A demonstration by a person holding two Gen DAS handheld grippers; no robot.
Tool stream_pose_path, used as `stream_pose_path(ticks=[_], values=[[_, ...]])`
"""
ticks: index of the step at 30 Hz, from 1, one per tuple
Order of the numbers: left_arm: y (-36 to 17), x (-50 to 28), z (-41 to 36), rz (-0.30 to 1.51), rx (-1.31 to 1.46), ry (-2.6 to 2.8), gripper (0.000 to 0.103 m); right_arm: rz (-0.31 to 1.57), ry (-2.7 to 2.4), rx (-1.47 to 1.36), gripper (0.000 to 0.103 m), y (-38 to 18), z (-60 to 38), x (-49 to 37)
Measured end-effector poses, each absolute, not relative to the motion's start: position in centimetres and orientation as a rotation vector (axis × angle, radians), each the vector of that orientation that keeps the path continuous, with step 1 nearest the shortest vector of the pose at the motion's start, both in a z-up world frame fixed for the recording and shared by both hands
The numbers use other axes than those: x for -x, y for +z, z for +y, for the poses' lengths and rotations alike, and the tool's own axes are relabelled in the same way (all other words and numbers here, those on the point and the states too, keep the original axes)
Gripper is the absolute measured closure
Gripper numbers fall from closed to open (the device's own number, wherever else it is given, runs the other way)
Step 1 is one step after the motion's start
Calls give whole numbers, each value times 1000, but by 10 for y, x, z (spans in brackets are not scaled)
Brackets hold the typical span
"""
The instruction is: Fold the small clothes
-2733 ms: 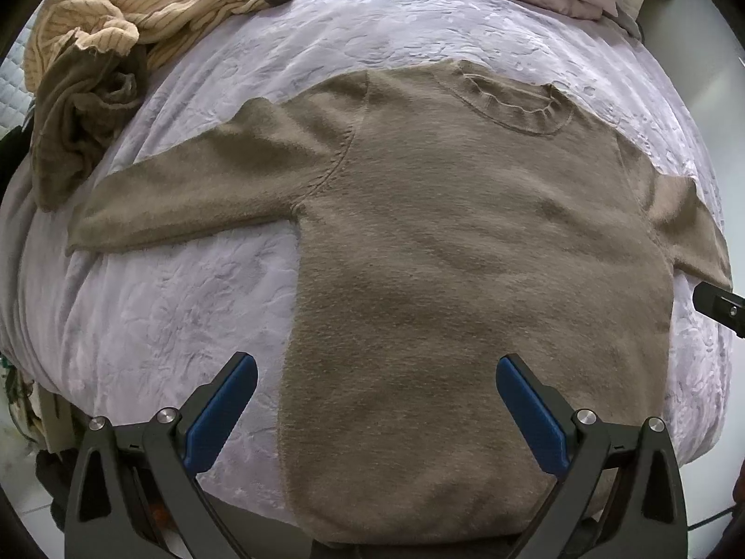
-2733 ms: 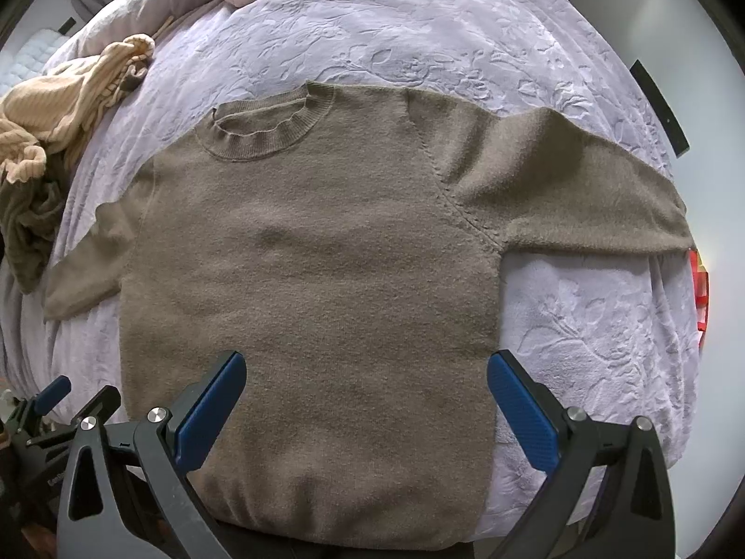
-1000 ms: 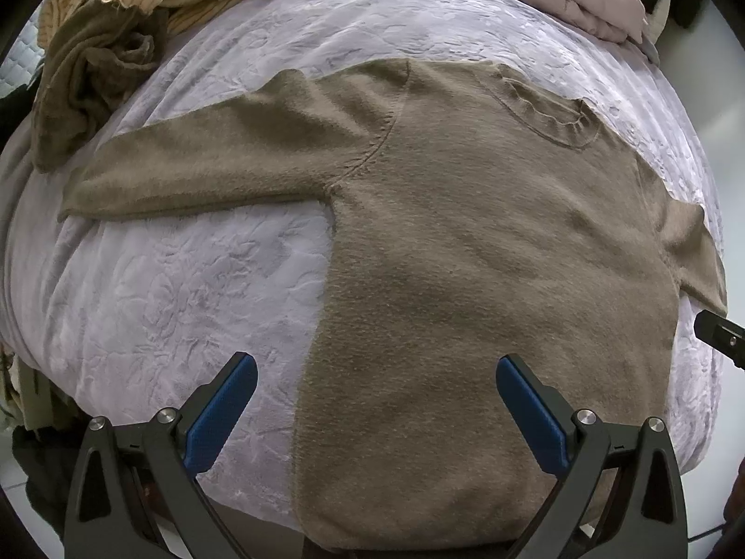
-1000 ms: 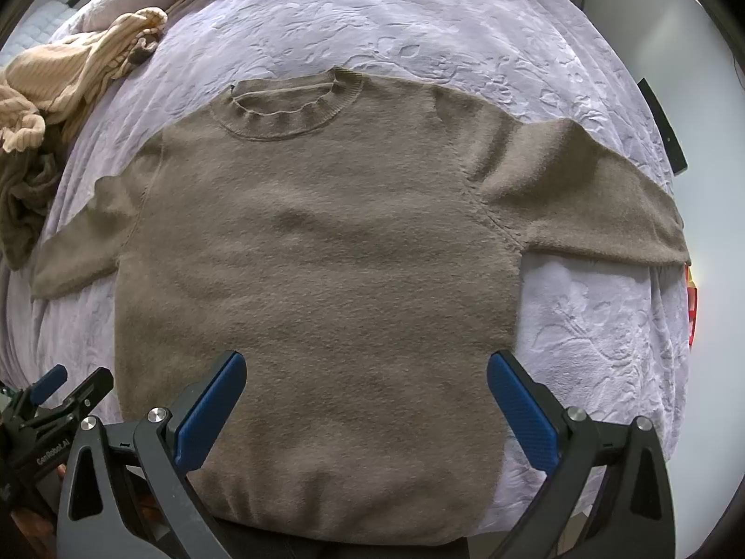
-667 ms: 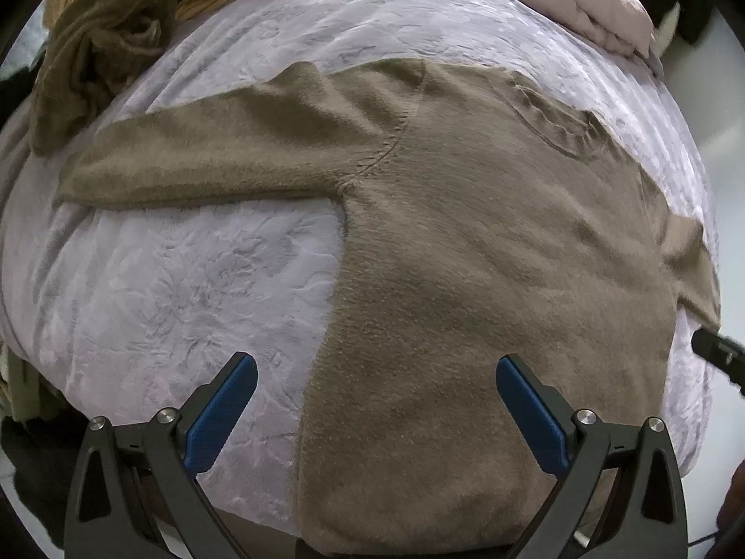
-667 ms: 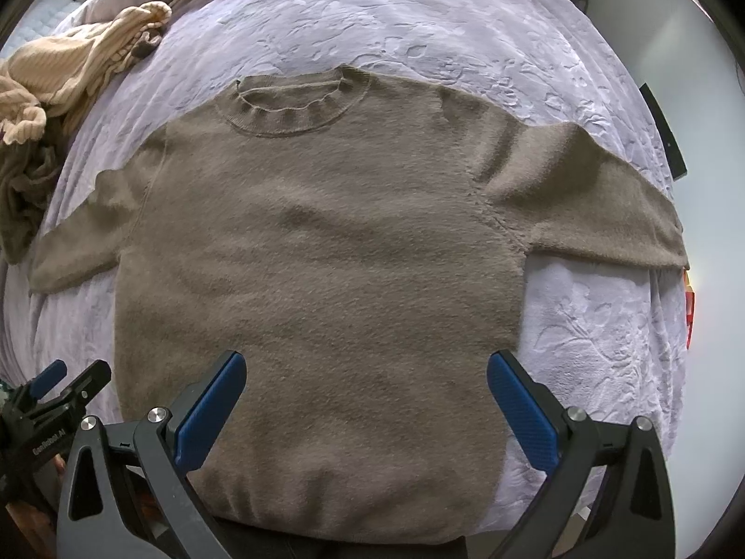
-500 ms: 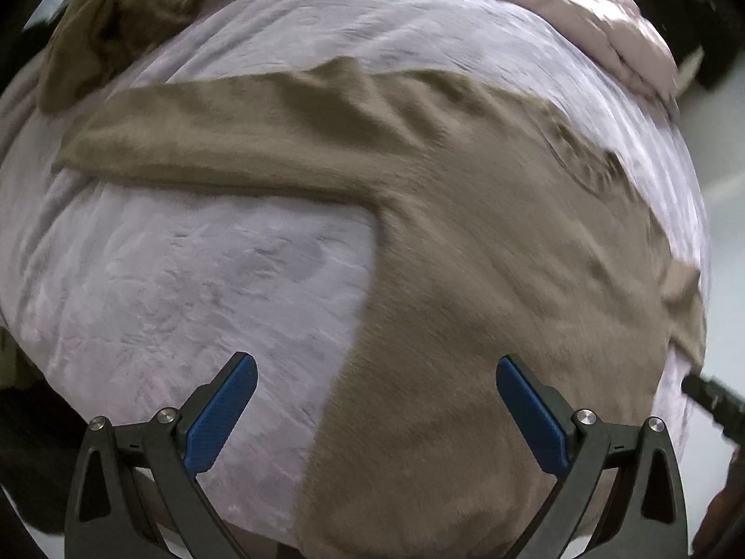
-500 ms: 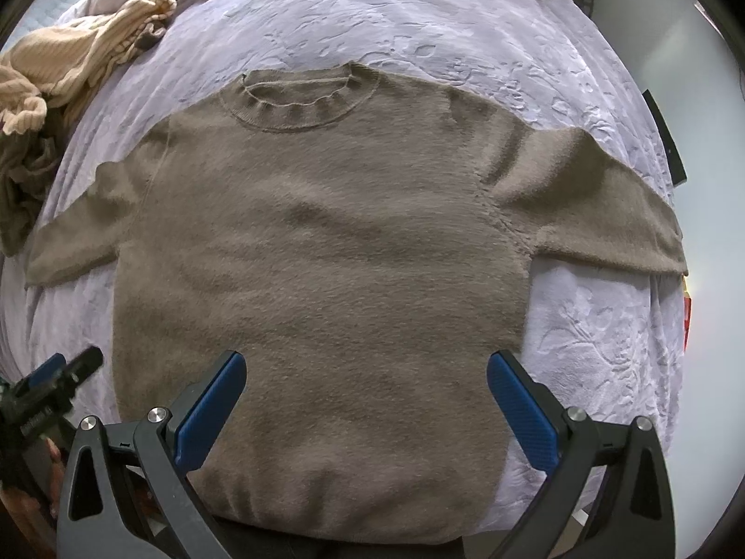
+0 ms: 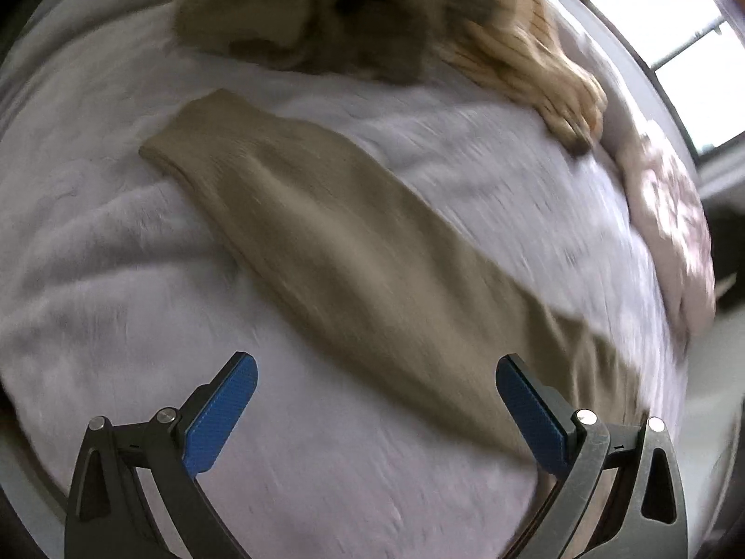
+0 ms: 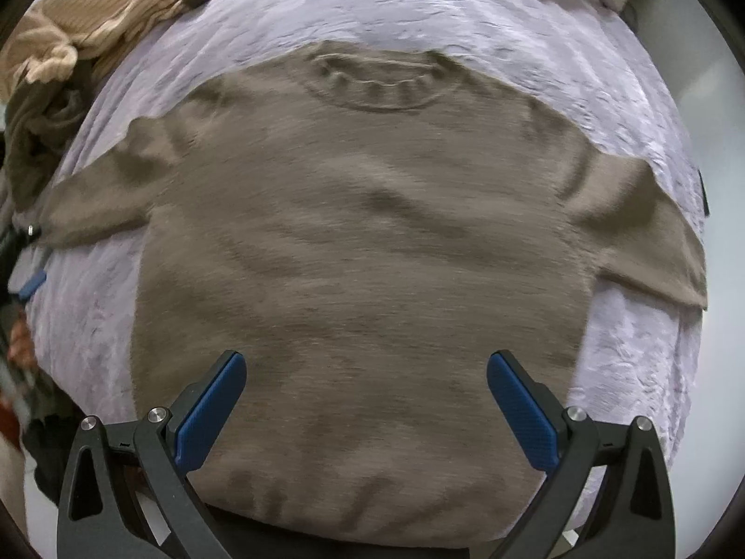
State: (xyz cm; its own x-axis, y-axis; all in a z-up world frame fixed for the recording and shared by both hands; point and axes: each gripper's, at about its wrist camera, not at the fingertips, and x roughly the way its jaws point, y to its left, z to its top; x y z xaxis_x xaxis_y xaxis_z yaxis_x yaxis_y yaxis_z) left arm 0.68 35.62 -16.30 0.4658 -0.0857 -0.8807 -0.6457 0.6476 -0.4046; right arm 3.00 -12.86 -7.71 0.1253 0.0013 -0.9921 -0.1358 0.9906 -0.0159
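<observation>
Left claw [image 9: 372,400] released, nearer: sleeve [image 9: 326,251] runs from frame's upper left to lower right. Right claw [image 10: 365,396] released over sweater [image 10: 363,256] hem.

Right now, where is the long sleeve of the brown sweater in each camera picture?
Left wrist view: the sleeve runs slantwise across the middle, cuff at upper left, above the open left gripper.
Right wrist view: the same sleeve lies at the left edge, small, pointing away from the sweater body.
Shared landmark: the cream ribbed knit pile, beyond the sleeve in both views.
</observation>
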Motion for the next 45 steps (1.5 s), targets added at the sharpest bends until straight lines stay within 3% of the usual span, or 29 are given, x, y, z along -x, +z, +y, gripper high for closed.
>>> stream_pose_path(ticks=[4,5,7,9,10,16,22,26,32,34,36,40,42,45], values=[[-193,-21,383,1038,920,432,1,1465,134,130,0,-87,-110,-28],[-196,-23,385,1035,926,442,10,1474,142,131,0,-90,-106,-27],[-200,-28,384,1056,909,469,42,1487,155,135,0,-94,-100,-26],[-199,-32,383,1070,879,487,88,1492,166,142,0,-97,-95,-24],[-196,-33,381,1056,883,468,94,1495,171,144,0,-99,-93,-23],[-125,-44,334,935,672,354,94,1486,181,101,0,-100,-97,-22],[-65,-81,212,884,477,86,94,1454,172,33,0,-93,-115,-25],[-57,-111,104,910,362,-110,94,1423,152,-14,0,-85,-138,-25],[-87,-124,-38,1023,202,-262,93,1400,57,-104,0,-84,-199,-17],[-107,-122,-65,1095,132,-255,86,1407,16,-132,0,-89,-221,-13],[-119,-111,-72,1142,100,-245,63,1417,-14,-152,0,-95,-240,-10],[-108,-87,-53,1129,81,-216,42,1415,-48,-149,0,-101,-258,-12],[-97,-71,-27,1110,88,-171,24,1394,-36,-110,0,-98,-257,-18],[-95,-62,15,1109,110,-90,24,1329,43,24,0,-87,-227,-42]])
